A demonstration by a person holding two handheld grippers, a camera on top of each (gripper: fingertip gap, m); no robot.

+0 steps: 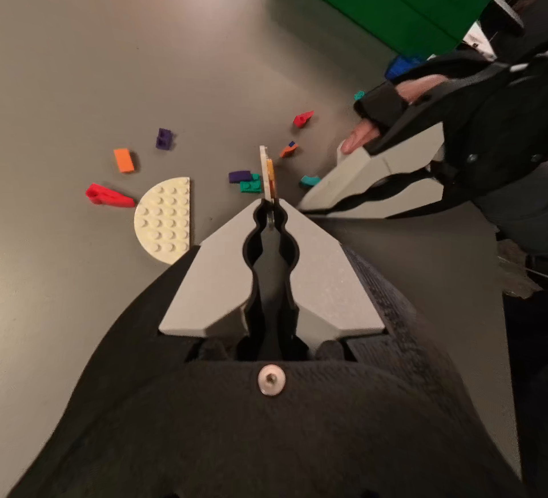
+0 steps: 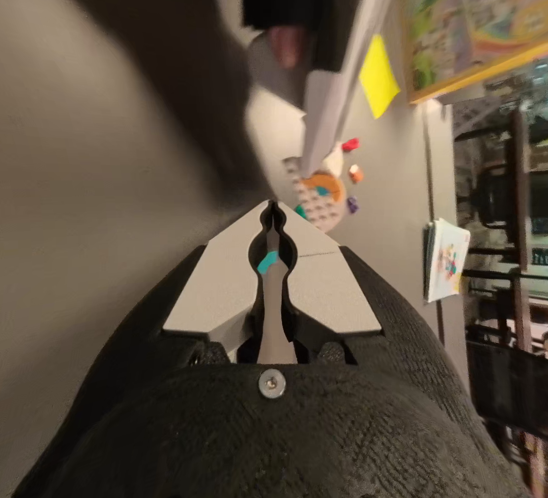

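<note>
Cream round plate (image 1: 268, 175) with orange piece attached is pinched on edge at the left tool (image 1: 269, 202) tips, off the worktop (image 1: 89, 68).
Edge grip leaves its studded face exposed. Right tool (image 2: 272, 204), jaws closed and empty, is just right of it; teal curved piece (image 2: 267, 265) seen through its gap. Half-round plate (image 1: 166, 220) and loose bricks lie left and ahead.

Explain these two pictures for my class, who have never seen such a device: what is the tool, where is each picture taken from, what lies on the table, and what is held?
A person holds two hand grippers; each picture comes from a camera looking along one gripper's two fingers. The left gripper is shut on a cream studded plate, held edge-on, with orange pieces on it. On the grey table lie a half-round cream plate and small red, orange, purple and teal bricks. The right gripper looks shut with nothing between its tips; a teal curved brick lies below it.
</note>
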